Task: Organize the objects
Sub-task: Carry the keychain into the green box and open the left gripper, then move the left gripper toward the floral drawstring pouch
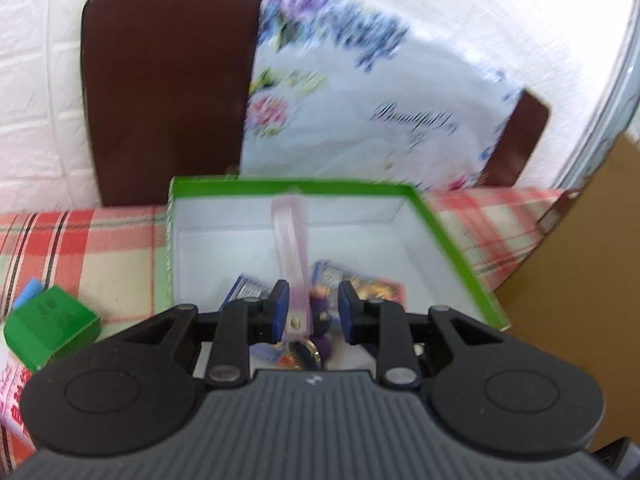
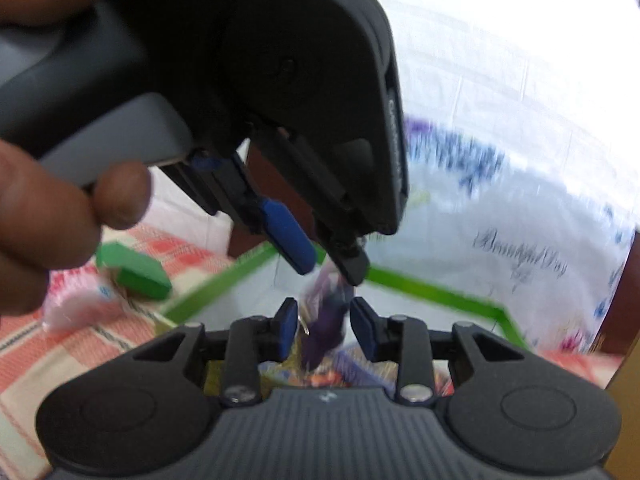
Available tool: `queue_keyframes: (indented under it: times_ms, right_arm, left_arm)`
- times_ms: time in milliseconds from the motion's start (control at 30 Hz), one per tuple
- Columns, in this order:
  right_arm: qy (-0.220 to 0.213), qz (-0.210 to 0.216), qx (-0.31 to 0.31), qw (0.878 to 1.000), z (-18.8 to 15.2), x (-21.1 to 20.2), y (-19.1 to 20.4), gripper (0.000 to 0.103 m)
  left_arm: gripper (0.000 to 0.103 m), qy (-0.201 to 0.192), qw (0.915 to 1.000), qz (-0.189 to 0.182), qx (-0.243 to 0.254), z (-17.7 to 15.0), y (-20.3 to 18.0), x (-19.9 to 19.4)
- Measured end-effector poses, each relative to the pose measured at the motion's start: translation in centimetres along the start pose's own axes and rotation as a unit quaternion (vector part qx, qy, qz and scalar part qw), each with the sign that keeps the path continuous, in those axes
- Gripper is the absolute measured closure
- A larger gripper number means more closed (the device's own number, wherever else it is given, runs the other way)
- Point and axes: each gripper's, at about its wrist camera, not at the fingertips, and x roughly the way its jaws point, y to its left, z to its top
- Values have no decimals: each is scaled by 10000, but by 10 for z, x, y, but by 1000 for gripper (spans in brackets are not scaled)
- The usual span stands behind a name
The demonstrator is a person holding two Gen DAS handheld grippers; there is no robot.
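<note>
left gripper (image 1: 309,312) fingers part-open around, not clamping, a limp pink strap (image 1: 291,236) with purple charm (image 1: 322,312), over the green-rimmed box (image 1: 452,236). right gripper (image 2: 324,326) fingers also agape, holding nothing. light, floppy: judged best pinched at the strap.

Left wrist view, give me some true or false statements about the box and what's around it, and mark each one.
1. The box has a green rim. True.
2. The box is empty. False: cards lie inside it.
3. A small green carton lies on the cloth outside the box. True.
4. The tablecloth is plain blue. False: it is a red and cream plaid.
5. The translucent strap is yellow. False: it is pink.
</note>
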Motion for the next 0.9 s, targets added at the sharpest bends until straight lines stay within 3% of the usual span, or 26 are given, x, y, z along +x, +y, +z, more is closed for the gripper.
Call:
queue_keyframes:
  times_ms: [200,367,633,900]
  right_arm:
    - [-44,26,360,9993,-14,-16,-1,68]
    - [30,-12,693,9976,-19,-47,-11,67]
    - [748,292,1589,9840,-47,-86,-19,66]
    - [1121,400,1839,9757,-74,-128,-11,63]
  left_arm:
    - [72,14,9991,354,247,-19,1,-13]
    - [65,-202,9967,647,440,-37,-7,-43]
    - [64,-56,9948,881,510,-88,-11,-76]
    - [62,277,9923,1174,286,-140,9,-91]
